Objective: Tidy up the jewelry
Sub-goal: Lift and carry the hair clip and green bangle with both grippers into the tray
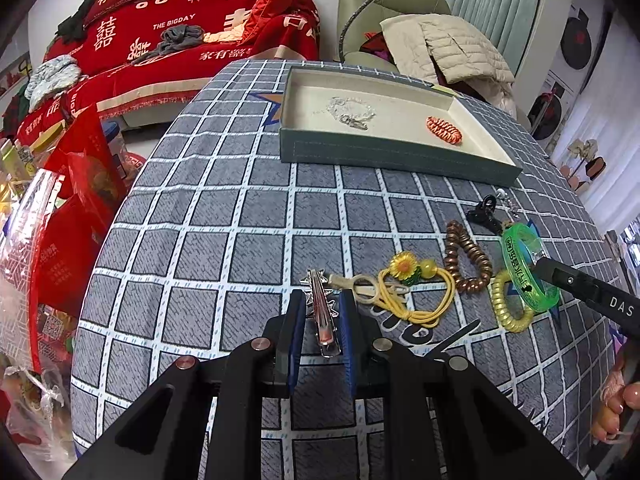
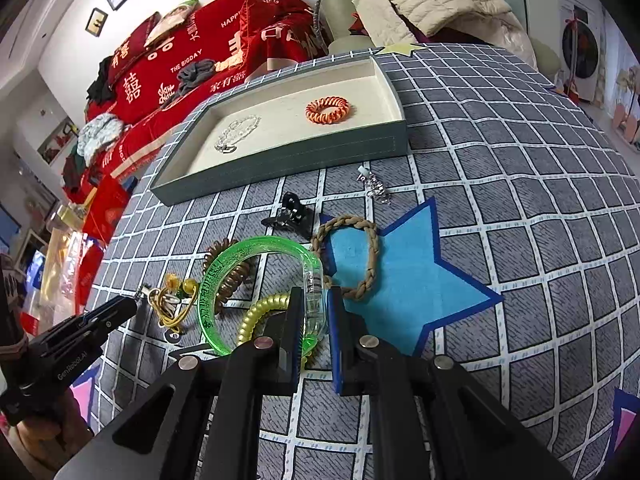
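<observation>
Far across the tabletop [image 1: 208,208] sits a shallow grey-green tray [image 1: 384,152] with a cream, felt-like lining. It holds two things: a clear beaded bracelet with a metal clasp [image 1: 352,114] on the left, and an orange coiled hair tie [image 1: 444,130] on the right.

Readable writing: "THE BIGDAY" and "HAPPY" in white on the red cloth over the sofa [image 1: 188,28] beyond, among Chinese characters. The green bangle carries dark lettering I cannot read.

Nearer, loose pieces lie on the grey checked cloth: a yellow elastic with a sunflower charm [image 1: 404,266], a brown coiled tie [image 1: 466,258], a yellow-green coiled tie [image 1: 508,304], a black hair clip [image 1: 486,212], a small silver piece [image 2: 374,186] and a braided tan cord ring [image 2: 360,256] on a blue star.

The left claw [image 1: 323,304] is clamped on a long metal hair clip with a silver star [image 1: 322,306], near centre. The right claw [image 2: 314,304] is clamped on the translucent green plastic bangle [image 2: 248,280], at the near right.
</observation>
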